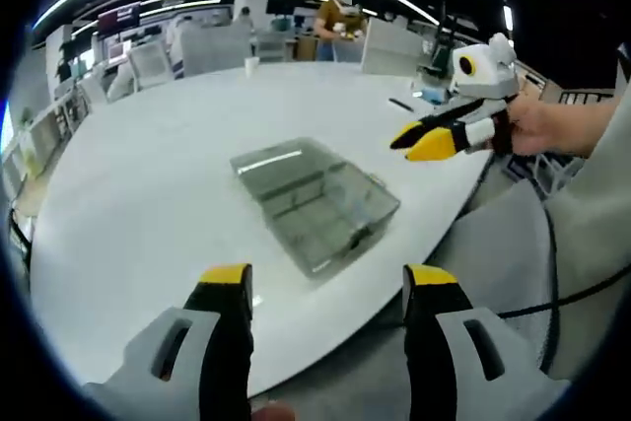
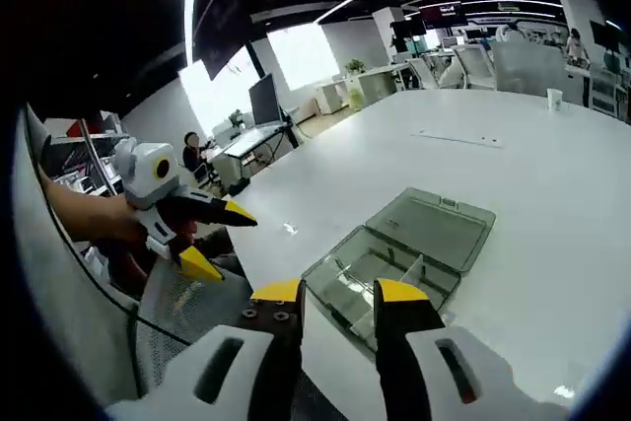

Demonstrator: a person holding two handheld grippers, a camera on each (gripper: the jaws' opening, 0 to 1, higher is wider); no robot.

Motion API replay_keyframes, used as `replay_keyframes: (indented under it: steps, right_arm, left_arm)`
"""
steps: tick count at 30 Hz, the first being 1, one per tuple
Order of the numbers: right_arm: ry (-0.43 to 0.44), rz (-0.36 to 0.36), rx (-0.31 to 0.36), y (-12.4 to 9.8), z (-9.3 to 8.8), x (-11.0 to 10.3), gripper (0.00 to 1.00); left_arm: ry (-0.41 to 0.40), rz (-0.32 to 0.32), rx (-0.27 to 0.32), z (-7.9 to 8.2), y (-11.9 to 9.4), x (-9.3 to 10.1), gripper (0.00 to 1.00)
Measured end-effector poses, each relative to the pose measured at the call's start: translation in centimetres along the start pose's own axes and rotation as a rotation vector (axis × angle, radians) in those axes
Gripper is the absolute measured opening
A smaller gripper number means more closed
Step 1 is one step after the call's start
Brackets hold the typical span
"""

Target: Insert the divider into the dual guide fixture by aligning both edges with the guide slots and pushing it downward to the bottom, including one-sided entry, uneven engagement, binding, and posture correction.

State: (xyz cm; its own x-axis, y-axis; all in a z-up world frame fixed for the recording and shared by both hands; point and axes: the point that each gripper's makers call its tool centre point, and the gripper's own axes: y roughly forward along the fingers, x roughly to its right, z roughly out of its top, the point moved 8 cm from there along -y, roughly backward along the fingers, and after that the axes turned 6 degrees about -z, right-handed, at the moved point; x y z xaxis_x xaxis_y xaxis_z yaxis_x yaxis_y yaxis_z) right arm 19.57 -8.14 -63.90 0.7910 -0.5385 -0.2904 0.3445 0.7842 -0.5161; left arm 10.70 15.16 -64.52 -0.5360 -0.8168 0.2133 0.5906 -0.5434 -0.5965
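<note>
**Lining up on the open fixture before any grasp**

Hovering both tools short of the work, I have nothing in hand yet. My left tool (image 1: 325,288) sits with its yellow-tipped jaws well apart and empty, just short of the counter's (image 1: 148,204) near edge, pointed at the clear plastic box (image 1: 315,199) that serves as the guide fixture. The box lies open near that edge, its lid folded flat on the far side of the tray.

From the right gripper view, my right tool (image 2: 340,295) has its jaws parted by a narrower gap, also empty, hanging just over the near wall of the fixture (image 2: 394,253). A thin pale divider (image 2: 412,271) stands inside the tray, close to its middle; I cannot tell whether both of its edges are in their slots or how deep it sits.

The other tool comes into each view off to the side of the box, held by a hand (image 2: 94,219) beyond the counter edge.

My judgement for the step ahead: take the divider by its top edge near the centre, keep it upright, and check both ends against the slots before pressing. If one side enters first, I should back off and level it instead of forcing it, since a tilted panel will likely bind. The free tool can steady the tray.
</note>
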Motion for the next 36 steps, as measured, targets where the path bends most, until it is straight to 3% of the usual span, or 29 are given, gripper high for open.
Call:
replay_keyframes:
  steps: [16, 29, 32, 36]
  right_arm:
    - [-0.097, 0.022, 0.070, -1.9, -0.6, -1.0, 0.37]
    - [-0.122, 0.018, 0.121, -2.8, -1.1, -1.7, 0.46]
    - [-0.122, 0.031, 0.170, -3.2, -0.8, -2.2, 0.49]
    - [-0.147, 0.027, 0.142, -3.3, -1.0, -2.5, 0.52]
  left_arm:
    - [-0.012, 0.030, -0.026, 0.9, 0.5, -1.4, 0.60]
    - [-0.009, 0.032, -0.053, 1.1, 0.7, -1.9, 0.62]
    - [-0.012, 0.034, -0.058, 1.0, 0.7, -2.1, 0.62]
    - [-0.017, 0.038, -0.062, 0.9, 0.7, -2.3, 0.62]
